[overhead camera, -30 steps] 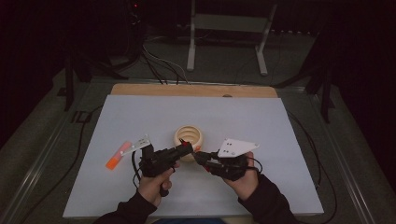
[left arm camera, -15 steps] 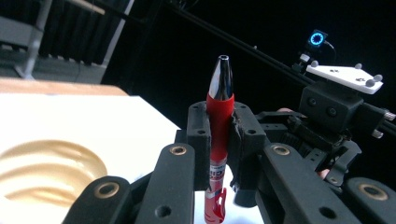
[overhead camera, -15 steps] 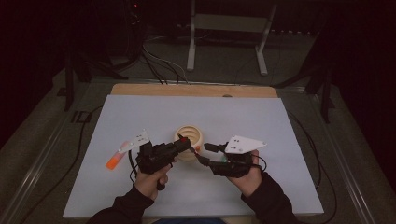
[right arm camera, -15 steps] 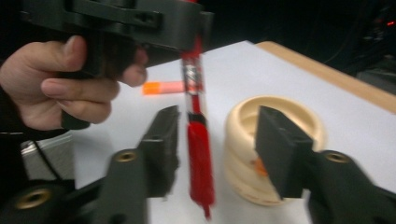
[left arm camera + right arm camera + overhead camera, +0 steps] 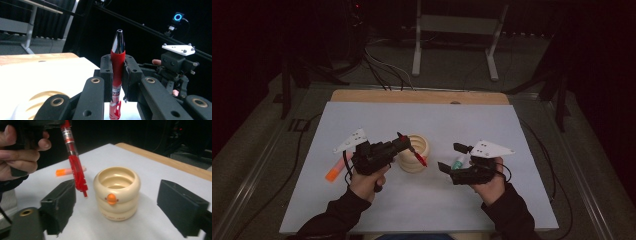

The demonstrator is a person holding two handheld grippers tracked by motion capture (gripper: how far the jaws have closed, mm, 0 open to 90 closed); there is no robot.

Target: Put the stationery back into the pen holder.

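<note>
1. Your left gripper [image 5: 403, 141] is pinching a red pen [image 5: 117, 72] between its 2 jaws. In the left gripper view the jaws are pressing on the red barrel from both sides, with the silver tip sticking up past them and the clip end hanging below

2. In the high view you're holding that pen tilted over the cream ringed cup [image 5: 415, 153], with the clip end out past the cup's right rim. In the right gripper view the pen [image 5: 75, 160] is hanging at a slant just beside the cup [image 5: 117, 192], clip end down, not touching the table

3. The cup is sitting upright near the middle of the white table sheet [image 5: 512, 130], open at the top, with a small orange blob on its front in the right gripper view

4. Your right gripper [image 5: 450, 157] is sitting off to the right of the cup with its jaws spread wide and nothing between them. In its own view the 2 black pads are standing well apart, framing the cup

5. An orange marker [image 5: 335, 171] is lying flat on the sheet to the left of your left hand [image 5: 364, 182], and it's also showing behind the pen in the right gripper view

6. Something small and green [image 5: 459, 161] is lying right by your right gripper, I can't tell what it is
</note>
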